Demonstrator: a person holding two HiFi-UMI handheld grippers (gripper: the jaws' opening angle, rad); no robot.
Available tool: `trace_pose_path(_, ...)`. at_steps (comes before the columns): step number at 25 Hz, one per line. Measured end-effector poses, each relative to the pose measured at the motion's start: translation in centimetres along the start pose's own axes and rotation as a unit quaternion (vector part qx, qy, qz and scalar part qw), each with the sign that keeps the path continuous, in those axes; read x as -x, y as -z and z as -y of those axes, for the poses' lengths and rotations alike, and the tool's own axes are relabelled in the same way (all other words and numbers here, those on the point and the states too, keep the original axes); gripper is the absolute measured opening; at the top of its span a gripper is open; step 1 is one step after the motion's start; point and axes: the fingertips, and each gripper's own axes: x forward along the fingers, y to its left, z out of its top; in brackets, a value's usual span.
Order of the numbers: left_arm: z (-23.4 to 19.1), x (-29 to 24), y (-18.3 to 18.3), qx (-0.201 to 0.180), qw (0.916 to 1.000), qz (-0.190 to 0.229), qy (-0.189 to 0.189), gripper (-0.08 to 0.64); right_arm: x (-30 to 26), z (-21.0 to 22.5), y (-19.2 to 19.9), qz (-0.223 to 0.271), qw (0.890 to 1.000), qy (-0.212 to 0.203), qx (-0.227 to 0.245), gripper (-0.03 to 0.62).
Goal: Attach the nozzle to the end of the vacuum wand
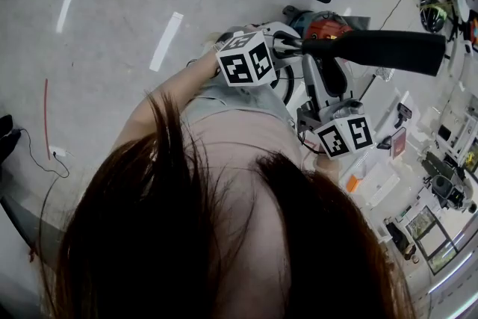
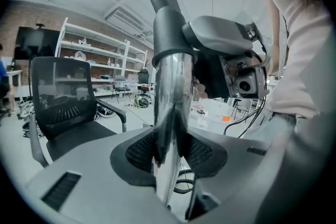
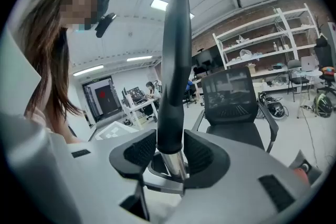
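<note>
as left tool [image 2: 169, 150] holds wand [image 2: 171, 89], right [image 3: 171, 152] clamps nozzle [image 3: 174, 81]

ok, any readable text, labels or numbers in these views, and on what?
No readable text.
Cubes: black-and-white square marker patterns only, no letters.
Boxes: print too small to read.
Door sign: blurred.

Grey floor [image 1: 104, 116]; black chair [image 2: 65, 93]; shelves [image 2: 97, 45]
</note>
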Motion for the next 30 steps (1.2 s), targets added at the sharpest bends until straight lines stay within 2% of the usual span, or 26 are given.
trace_pose_path(7,0.0,0.2,0.1,-0.002,1.0000,0.001,0.006,0.143,-1.2,-0.4,-0.1,-0.017,0.999,-0.024,0.022,0.179)
trace_pose_path(12,0.9,0.7,0.1,-0.005,1.0000,0.003,0.000,0.143,-1.0,-1.2,-0.2,-0.006,1.000,-0.027,0.007,0.179)
trace_pose_path(19,1.2,0.9,-0.1,-0.005,0.9997,-0.003,-0.024,0.143,-0.3,-1.6,-0.4,0.030,0.999,0.036,0.023,0.179)
trace_pose_path(30,1.2,0.2,0.0,0.000,0.9971,-0.009,-0.076,0.137,0.3,-1.2,0.1,0.057,0.995,0.086,-0.015,0.178)
